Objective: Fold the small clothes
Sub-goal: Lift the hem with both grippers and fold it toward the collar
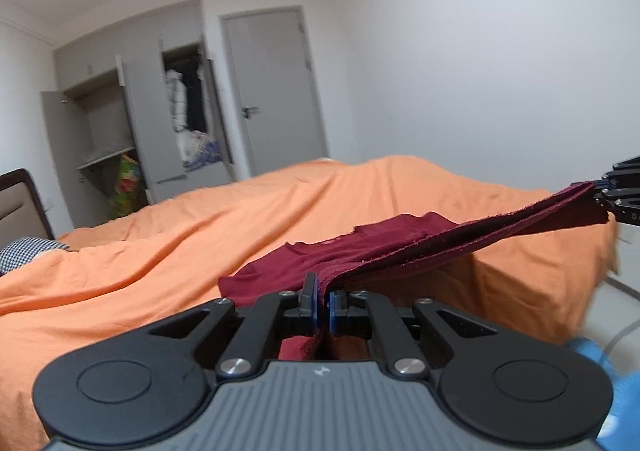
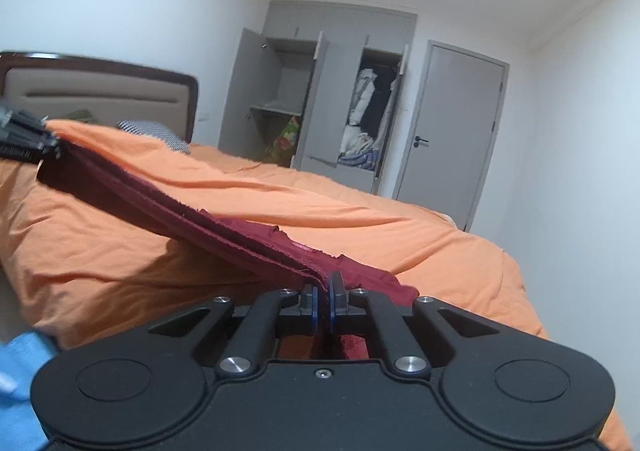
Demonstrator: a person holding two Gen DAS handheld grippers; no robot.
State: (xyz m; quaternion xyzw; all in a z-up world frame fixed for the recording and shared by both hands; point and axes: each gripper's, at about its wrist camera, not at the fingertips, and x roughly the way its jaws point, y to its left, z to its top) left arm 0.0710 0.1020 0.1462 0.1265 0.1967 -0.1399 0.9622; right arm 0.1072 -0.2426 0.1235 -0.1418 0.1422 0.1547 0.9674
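Cloth first: a dark red, raw-edged knit garment [image 1: 400, 251] is hanging doubled between both tools, its far part trailing on the orange bedspread [image 1: 160, 251] toward 12 o'clock. The left gripper [image 1: 322, 309] and right gripper [image 2: 323, 307] are each pinching an edge. Mid-fold, probably — next, carrying the held edge forward evenly.

The right gripper [image 2: 323, 301] has its jaws clamped on a maroon garment [image 2: 224, 235], stretched above the bed [image 2: 360, 219] edge to the left gripper [image 2: 50, 143].
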